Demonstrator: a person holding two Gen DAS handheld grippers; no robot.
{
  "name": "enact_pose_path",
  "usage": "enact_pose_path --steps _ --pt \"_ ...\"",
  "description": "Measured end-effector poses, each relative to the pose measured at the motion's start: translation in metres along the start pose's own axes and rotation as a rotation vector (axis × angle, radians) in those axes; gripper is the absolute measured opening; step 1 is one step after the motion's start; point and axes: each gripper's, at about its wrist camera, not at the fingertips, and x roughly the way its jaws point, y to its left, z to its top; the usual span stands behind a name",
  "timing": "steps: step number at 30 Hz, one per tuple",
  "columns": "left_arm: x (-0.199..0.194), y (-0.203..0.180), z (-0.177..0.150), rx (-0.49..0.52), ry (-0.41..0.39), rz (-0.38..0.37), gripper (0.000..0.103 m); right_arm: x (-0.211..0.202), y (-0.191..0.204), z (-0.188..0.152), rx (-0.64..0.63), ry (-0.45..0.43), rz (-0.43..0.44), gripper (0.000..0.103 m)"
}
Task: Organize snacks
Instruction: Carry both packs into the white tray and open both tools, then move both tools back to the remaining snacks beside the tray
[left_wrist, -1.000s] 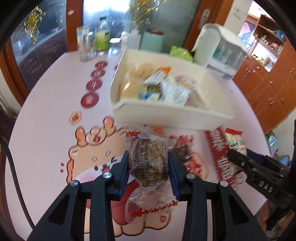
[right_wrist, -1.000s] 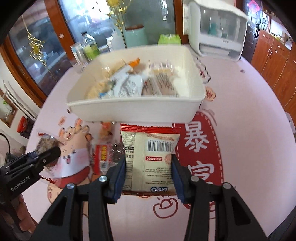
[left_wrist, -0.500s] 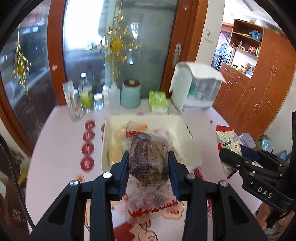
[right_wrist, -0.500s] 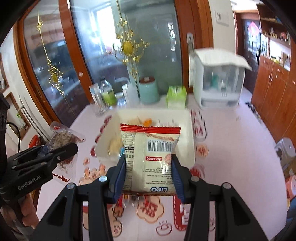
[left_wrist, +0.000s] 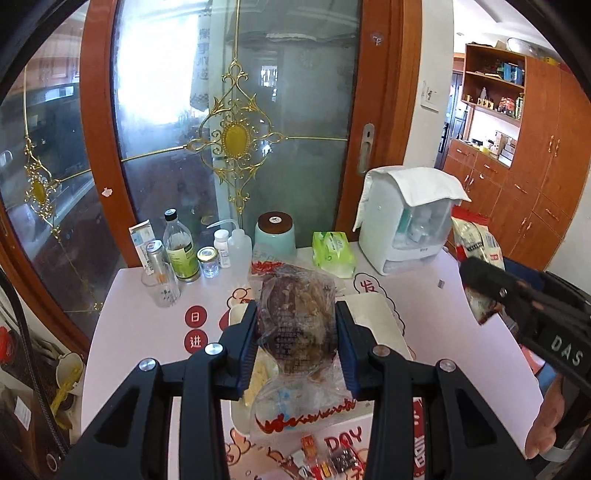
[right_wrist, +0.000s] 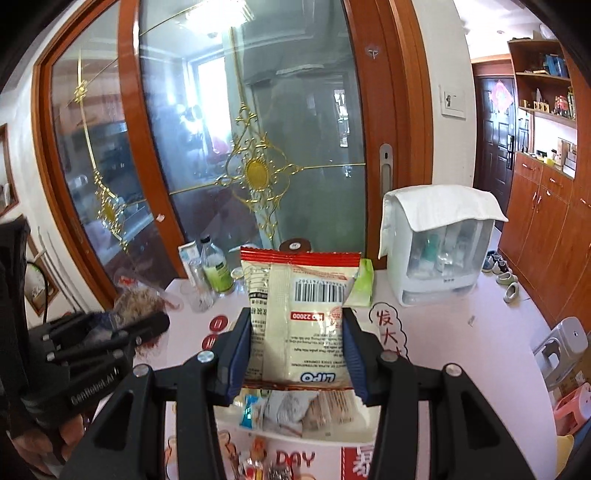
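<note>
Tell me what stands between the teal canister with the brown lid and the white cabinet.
A green wipes pack lies between the teal canister and the white cabinet, clearest in the left wrist view.

- Clear glossy crinkled plastic wrapper (left_wrist: 297, 325)
- Glossy cream foil-like packet (right_wrist: 301, 325), red-edged
- Smooth white plastic bin (left_wrist: 373, 314)
- Matt pink tablecloth (left_wrist: 144, 332)
- Polished wood door frame (left_wrist: 384, 110), frosted glass

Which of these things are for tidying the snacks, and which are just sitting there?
For the job: clear-wrapped cake in the left gripper, cracker packet in the right gripper, white bin.

Just sitting there: bottles, green tissue pack, white appliance.
</note>
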Motion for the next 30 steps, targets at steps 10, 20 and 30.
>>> enact_pose_path --steps 10,20,30 --pt "0.081 0.008 -0.006 -0.015 0.083 0.011 0.040 0.090 -0.008 -0.006 0.013 0.130 -0.075 0.047" --pt "0.117 0.014 -0.030 -0.027 0.135 0.007 0.100 0.140 -0.022 -0.044 0.026 0.299 -0.106 0.053" --pt "0.099 0.007 -0.038 0.027 0.067 0.040 0.100 0.132 -0.024 -0.053 0.050 0.313 -0.078 0.053"
